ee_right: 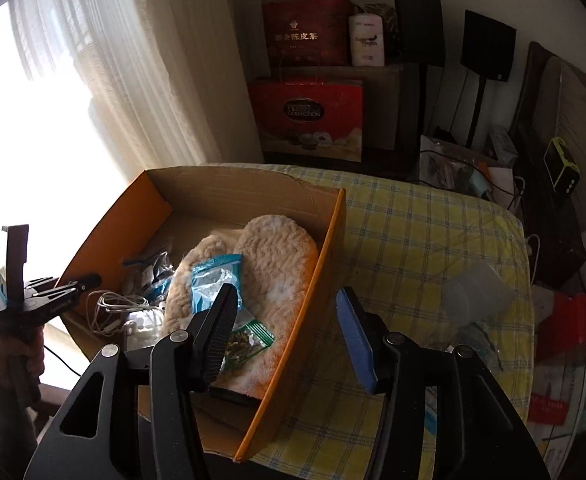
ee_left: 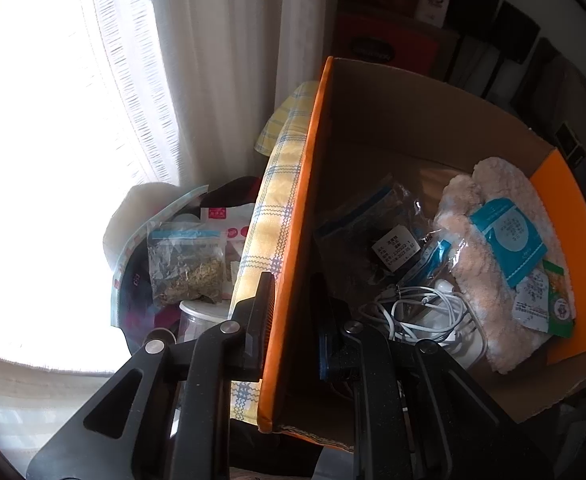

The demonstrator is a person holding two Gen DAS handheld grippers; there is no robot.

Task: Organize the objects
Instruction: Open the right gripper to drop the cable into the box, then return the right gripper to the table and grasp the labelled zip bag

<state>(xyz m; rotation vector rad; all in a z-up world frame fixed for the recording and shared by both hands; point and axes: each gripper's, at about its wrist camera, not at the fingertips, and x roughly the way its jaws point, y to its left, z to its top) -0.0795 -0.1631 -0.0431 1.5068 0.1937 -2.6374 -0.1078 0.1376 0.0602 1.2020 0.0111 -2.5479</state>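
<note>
An orange cardboard box [ee_right: 293, 312] sits on the yellow plaid surface [ee_right: 433, 240], holding fuzzy slippers [ee_right: 277, 264] and white cables [ee_right: 113, 308]. The left gripper [ee_left: 291, 320] has its jaws clamped on the box's wall; the right gripper [ee_right: 289, 340] has its jaws apart, straddling the opposite wall. Behind, a red gift box [ee_right: 307, 114] reads "COLLECTION".

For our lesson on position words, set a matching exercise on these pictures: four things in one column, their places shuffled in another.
1 fluffy beige slippers
2 yellow checked cloth
3 red gift box
4 clear zip bag of dried herbs

A under the orange-sided cardboard box
B by the back wall
C outside the box, on the white curtain side
D inside the box

Pairs: 1-D, 2-A, 3-B, 4-C
</note>
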